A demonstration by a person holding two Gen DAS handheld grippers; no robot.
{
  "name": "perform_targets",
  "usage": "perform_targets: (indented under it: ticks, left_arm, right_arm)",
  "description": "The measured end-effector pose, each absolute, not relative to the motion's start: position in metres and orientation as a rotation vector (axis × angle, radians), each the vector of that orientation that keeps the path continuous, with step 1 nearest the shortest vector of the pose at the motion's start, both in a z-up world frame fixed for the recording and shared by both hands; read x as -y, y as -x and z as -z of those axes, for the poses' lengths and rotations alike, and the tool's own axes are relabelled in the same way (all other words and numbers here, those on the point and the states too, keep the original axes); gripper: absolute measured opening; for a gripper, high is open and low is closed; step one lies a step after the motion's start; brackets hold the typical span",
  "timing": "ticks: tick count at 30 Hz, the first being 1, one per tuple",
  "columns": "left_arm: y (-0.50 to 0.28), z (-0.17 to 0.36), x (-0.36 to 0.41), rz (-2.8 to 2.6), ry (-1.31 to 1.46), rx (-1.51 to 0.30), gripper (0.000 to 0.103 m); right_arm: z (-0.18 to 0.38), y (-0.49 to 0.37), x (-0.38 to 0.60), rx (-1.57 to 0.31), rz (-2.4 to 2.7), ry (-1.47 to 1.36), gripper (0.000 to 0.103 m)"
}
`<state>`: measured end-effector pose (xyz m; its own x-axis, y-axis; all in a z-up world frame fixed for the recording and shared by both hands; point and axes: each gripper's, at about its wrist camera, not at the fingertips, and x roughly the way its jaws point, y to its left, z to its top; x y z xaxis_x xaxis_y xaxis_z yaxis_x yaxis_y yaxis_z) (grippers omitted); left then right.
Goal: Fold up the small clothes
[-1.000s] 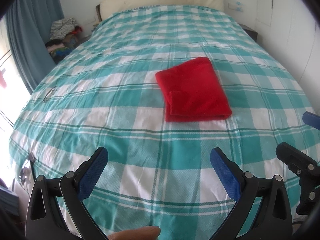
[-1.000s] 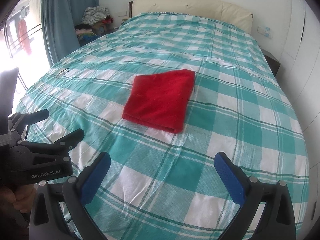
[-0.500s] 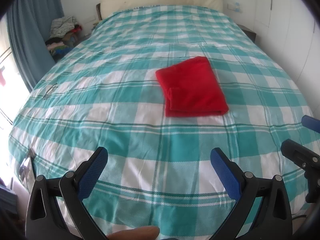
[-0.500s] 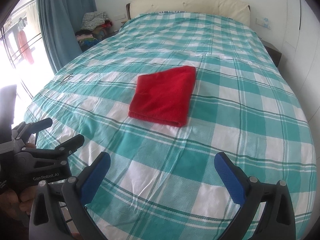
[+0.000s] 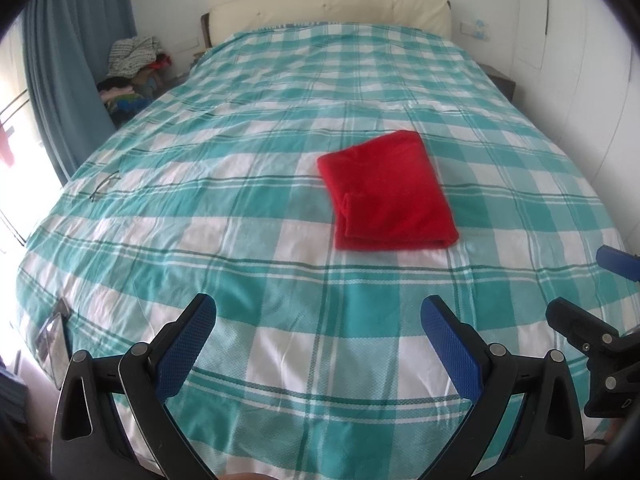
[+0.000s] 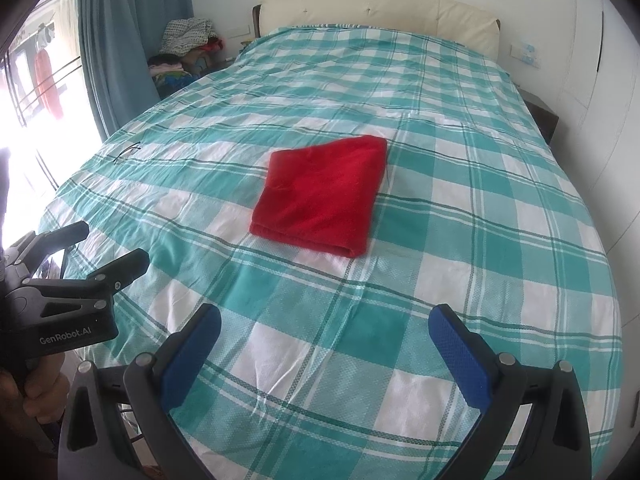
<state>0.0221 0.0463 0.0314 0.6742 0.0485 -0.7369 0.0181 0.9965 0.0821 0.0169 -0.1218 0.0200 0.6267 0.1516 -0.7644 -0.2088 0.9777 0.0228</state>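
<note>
Lying folded on the checked bed (image 5: 280,264), red cloth (image 5: 388,192); left tool (image 5: 320,340) and right tool (image 6: 326,344) released, well apart from it.

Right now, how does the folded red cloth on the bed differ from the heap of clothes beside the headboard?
The folded red cloth is a flat, neat rectangle; the heap of clothes is a rumpled mound. The red cloth is one solid colour, while the heap mixes a checked grey-white piece with several colours. The red cloth lies mid-bed on the teal checked bedspread; the heap sits off the bed by the blue curtain. Neither is being held.

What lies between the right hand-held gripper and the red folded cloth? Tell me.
Only bare checked bedspread lies between the right hand-held gripper and the red folded cloth, shown in the right wrist view.
</note>
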Motion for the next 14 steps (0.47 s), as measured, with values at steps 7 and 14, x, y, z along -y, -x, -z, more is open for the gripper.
perform_targets:
  ticks: [7,14]
  left_arm:
    - [-0.0225,-0.0304,-0.0415,-0.009,-0.095,-0.815,0.103]
    - [-0.0231,-0.0301,-0.0412,-0.014,-0.1,-0.808,0.103]
  right_arm:
    - [-0.0186,-0.0179,0.1234,-0.867,-0.197,0.069,0.102]
    - [-0.019,-0.0213,0.1286,-0.863,-0.191,0.06,0.102]
